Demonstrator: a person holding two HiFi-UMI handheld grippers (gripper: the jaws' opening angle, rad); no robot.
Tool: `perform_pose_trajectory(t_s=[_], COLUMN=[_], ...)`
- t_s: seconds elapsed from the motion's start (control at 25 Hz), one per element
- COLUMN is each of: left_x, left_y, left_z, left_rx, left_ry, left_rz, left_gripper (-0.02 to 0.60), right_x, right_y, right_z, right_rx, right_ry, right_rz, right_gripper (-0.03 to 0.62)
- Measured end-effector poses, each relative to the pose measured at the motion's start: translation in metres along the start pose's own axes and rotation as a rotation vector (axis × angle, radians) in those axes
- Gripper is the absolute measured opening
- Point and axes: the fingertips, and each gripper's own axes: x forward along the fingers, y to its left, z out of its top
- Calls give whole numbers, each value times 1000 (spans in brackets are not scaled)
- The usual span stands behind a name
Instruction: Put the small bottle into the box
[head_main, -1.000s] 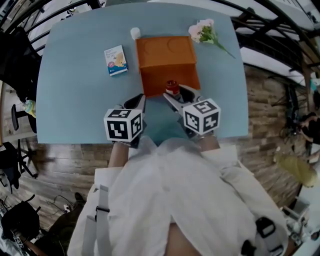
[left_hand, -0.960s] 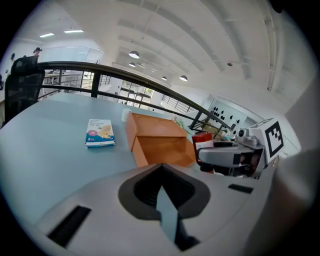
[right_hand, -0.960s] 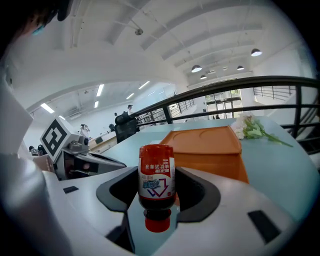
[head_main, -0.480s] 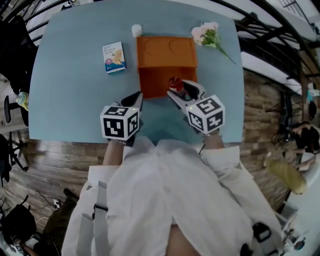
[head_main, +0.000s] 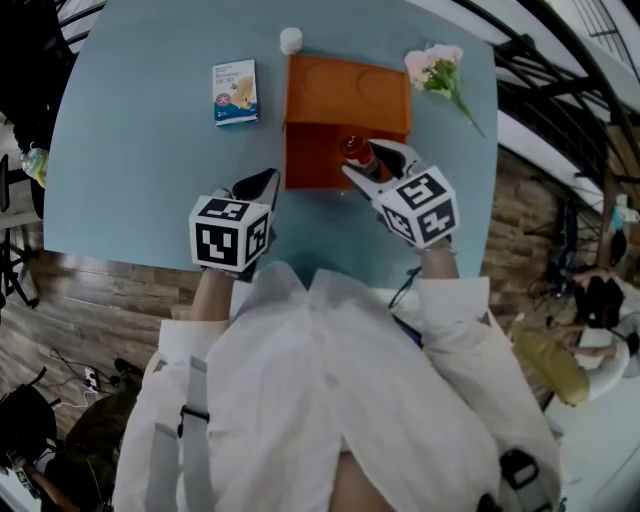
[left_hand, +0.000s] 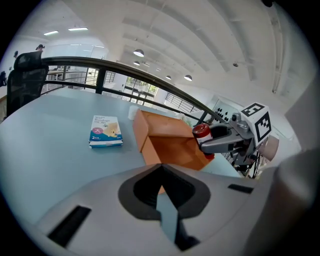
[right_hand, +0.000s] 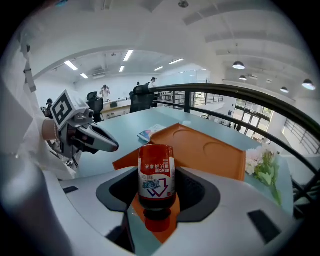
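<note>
The small bottle, dark red with a white label and a red cap, is gripped by my right gripper, which is shut on its body. It hangs at the open front of the orange box, which lies on the teal table with its opening facing me. From the left gripper view the bottle hangs just in front of the box opening. My left gripper is shut and empty, low over the table left of the box's front corner. It also shows in the right gripper view.
A small blue and white carton lies left of the box. A white round object stands behind the box's left corner. A pink flower sprig lies to its right. The table's near edge runs just below both grippers.
My right gripper has carried the bottle forward from the table in front of the box up to its opening. The left gripper has stayed about where it was.
</note>
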Motion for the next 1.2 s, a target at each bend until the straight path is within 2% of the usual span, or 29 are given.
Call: perform_pose_trajectory(t_s=[0.64,0.88,1.2], left_x=[15,20,22], left_y=[-1,6,7], left_z=[18,15,15], left_rx=[-28,-25,-18], left_ry=[-93,-59,-37], left_rz=[-57,-49,-59], left_gripper=[4,3,4], right_x=[55,64,69], right_y=[6,11,10], right_z=[-16,-31,-45], right_rx=[-163,-203,-244], right_ry=[198,274,335], right_rz=[129,185,198], right_gripper=[218,218,218])
